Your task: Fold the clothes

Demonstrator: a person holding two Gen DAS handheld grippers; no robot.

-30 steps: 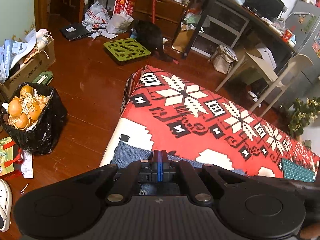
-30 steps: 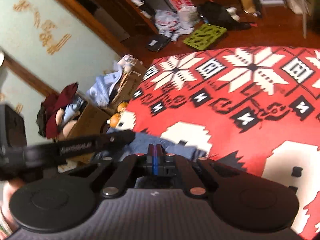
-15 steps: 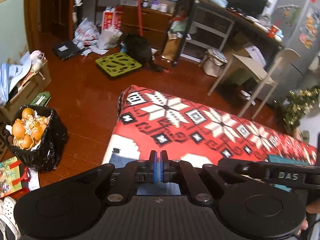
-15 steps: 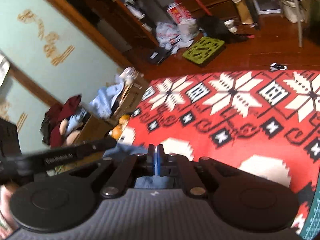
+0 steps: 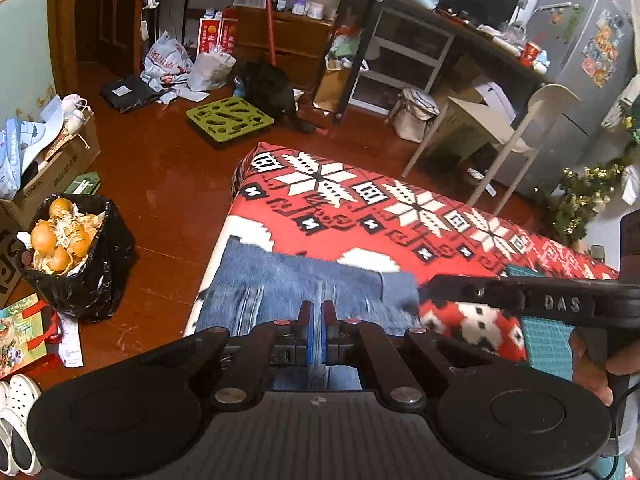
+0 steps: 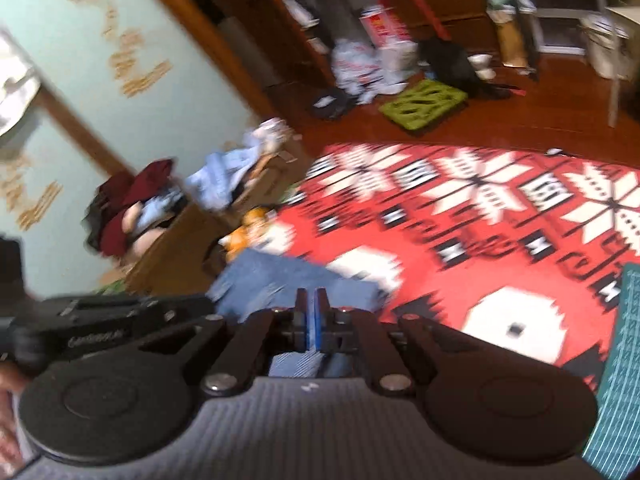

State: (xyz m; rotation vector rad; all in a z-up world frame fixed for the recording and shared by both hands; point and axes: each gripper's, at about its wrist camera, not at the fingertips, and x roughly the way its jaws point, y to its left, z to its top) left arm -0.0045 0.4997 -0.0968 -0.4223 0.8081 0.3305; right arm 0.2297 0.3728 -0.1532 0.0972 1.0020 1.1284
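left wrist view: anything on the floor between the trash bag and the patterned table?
Nothing: bare wood floor between trash bag and patterned table, left wrist view.

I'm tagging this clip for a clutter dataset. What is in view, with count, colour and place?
denim garment: one, blue, on the near left corner of the blanket
blanket: one, red with white and black pattern, covering the work surface
cutting mat: one, teal, on the blanket at right
bin bag: one, black, full of orange peel, on the floor at left
foam tray: one, green, on the floor beyond the blanket
cardboard box: one, brown, far left
chair: one, white, right of the blanket
fridge: one, grey, far right
left tongs: black with blue pads, shut on the denim garment
right tongs: black with blue pads, shut on the denim garment
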